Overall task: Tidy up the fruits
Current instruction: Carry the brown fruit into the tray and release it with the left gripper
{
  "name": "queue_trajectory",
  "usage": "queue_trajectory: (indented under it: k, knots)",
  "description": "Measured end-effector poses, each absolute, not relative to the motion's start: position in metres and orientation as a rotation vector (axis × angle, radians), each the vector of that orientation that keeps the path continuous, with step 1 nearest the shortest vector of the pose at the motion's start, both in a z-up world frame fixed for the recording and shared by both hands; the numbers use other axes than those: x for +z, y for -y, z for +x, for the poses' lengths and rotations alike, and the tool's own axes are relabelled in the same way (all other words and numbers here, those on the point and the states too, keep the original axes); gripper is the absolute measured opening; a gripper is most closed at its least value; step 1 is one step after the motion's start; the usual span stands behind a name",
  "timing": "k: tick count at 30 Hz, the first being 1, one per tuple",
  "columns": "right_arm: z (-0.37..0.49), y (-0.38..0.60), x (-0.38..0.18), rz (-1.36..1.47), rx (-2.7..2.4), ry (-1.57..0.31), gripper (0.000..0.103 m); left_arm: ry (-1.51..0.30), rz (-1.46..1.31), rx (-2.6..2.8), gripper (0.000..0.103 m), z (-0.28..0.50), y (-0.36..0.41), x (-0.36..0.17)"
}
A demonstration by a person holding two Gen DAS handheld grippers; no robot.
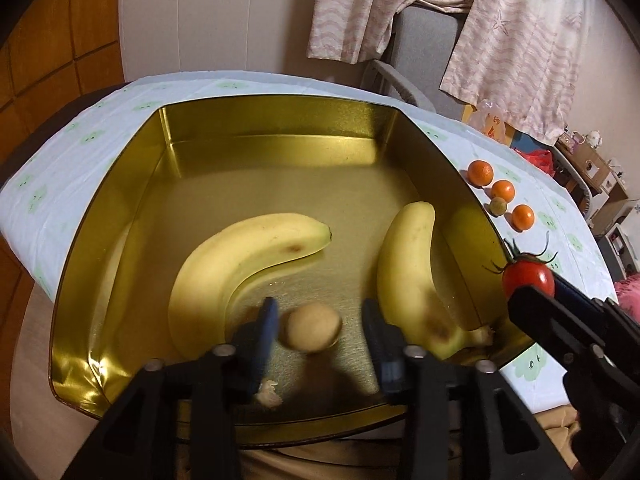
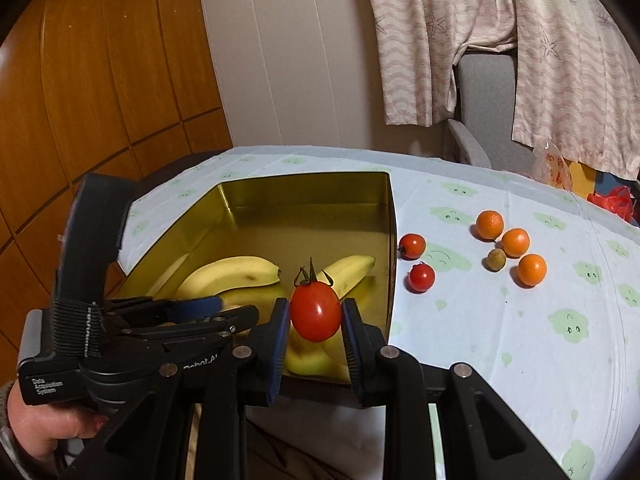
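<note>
A gold tin (image 1: 120, 216) on the table holds two bananas (image 1: 240, 252) (image 1: 408, 276). My left gripper (image 1: 320, 322) hangs open low over the tin's near end. A small beige round fruit (image 1: 314, 328) lies blurred between its fingers, with a gap on the right side. My right gripper (image 2: 315, 320) is shut on a red tomato (image 2: 316, 312) with a green stem, held above the tin's near right corner (image 2: 388, 320). The same tomato (image 1: 528, 278) shows at the right of the left wrist view.
Right of the tin, on the patterned cloth (image 2: 520, 340), lie two tomatoes (image 2: 412, 246) (image 2: 421, 277), three oranges (image 2: 515, 242) and a small brownish fruit (image 2: 496, 259). A grey chair (image 2: 480, 92) draped with clothes stands behind the table. A person's hand (image 2: 40, 420) holds the left gripper.
</note>
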State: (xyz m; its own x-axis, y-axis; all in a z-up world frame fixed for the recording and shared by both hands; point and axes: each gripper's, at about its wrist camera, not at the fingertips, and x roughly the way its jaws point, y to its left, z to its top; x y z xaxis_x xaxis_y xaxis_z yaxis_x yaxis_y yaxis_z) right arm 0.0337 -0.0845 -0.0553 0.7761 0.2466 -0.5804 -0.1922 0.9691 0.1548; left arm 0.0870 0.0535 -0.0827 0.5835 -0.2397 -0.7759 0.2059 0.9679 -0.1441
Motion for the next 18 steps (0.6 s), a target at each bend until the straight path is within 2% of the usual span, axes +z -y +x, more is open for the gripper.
queue_trajectory:
  k: [1,6,8,10,13,16,18]
  knots:
    - [0.035,0.085,-0.056,0.091,0.235,-0.645,0.027,-0.91,-0.042,-0.259,0.057,0.086,-0.054,-0.082]
    - [0.035,0.086,-0.058,0.092,0.232,-0.65,0.027,-0.885,-0.049,-0.238,0.059,0.083,-0.06,-0.074]
    - [0.035,0.085,-0.058,0.089,0.235,-0.652,0.027,-0.868,-0.054,-0.22,0.064,0.081,-0.064,-0.07]
    - [0.037,0.083,-0.059,0.086,0.238,-0.658,0.026,-0.841,-0.069,-0.192,0.078,0.078,-0.072,-0.064]
    - [0.042,0.081,-0.06,0.093,0.247,-0.672,0.026,-0.801,-0.09,-0.124,0.09,0.074,-0.085,-0.056]
    - [0.05,0.074,-0.06,0.098,0.27,-0.686,0.026,-0.777,-0.097,-0.045,0.099,0.075,-0.097,-0.052]
    - [0.055,0.067,-0.06,0.09,0.288,-0.693,0.026,-0.768,-0.103,-0.004,0.1,0.075,-0.105,-0.051]
